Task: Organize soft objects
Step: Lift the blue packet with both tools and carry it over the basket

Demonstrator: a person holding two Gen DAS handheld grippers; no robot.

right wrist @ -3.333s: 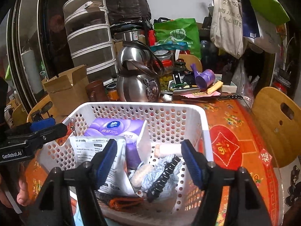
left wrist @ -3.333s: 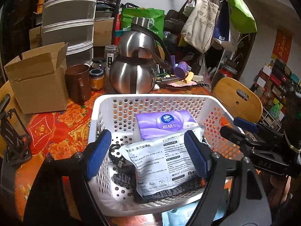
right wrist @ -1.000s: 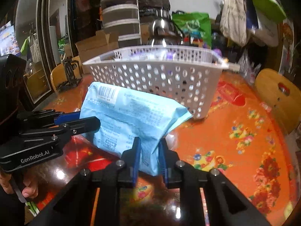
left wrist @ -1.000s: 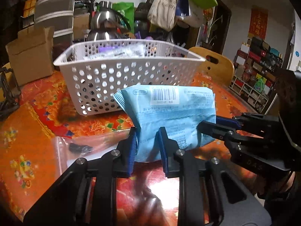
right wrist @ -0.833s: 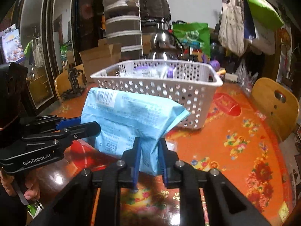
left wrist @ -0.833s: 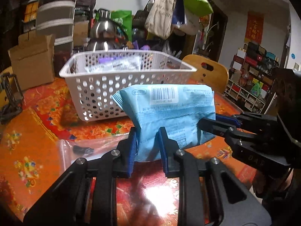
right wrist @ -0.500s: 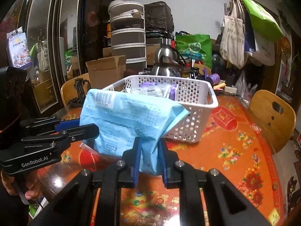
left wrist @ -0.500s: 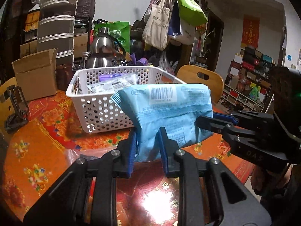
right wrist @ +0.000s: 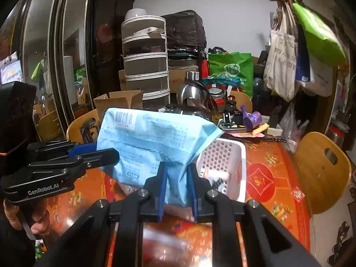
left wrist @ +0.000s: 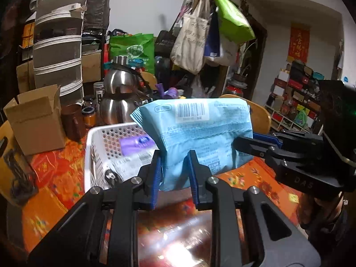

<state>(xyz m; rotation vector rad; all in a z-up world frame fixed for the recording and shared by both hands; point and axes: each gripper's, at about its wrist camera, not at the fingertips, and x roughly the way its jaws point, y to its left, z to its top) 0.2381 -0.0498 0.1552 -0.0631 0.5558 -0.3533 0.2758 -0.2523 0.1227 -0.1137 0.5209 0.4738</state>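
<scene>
The left gripper (left wrist: 174, 166) and right gripper (right wrist: 176, 178) both clamp the light-blue soft plastic pack (left wrist: 200, 133). The pack hangs above the white perforated plastic basket (left wrist: 93, 138).

Premises are a lived-in, cluttered home dining or living room. A table under a red-and-orange floral tablecloth (left wrist: 55, 169) carries stainless steel kettles (left wrist: 120, 104), jars and an open cardboard box (left wrist: 35, 120), with wooden chairs (right wrist: 322, 169) drawn up beside it. Tote bags (left wrist: 191, 42) hang from a coat rack (one bright green), stacked plastic drawers (right wrist: 145, 66) stand against the wall, and a red paper banner (left wrist: 298, 42) hangs by crowded shelves.
</scene>
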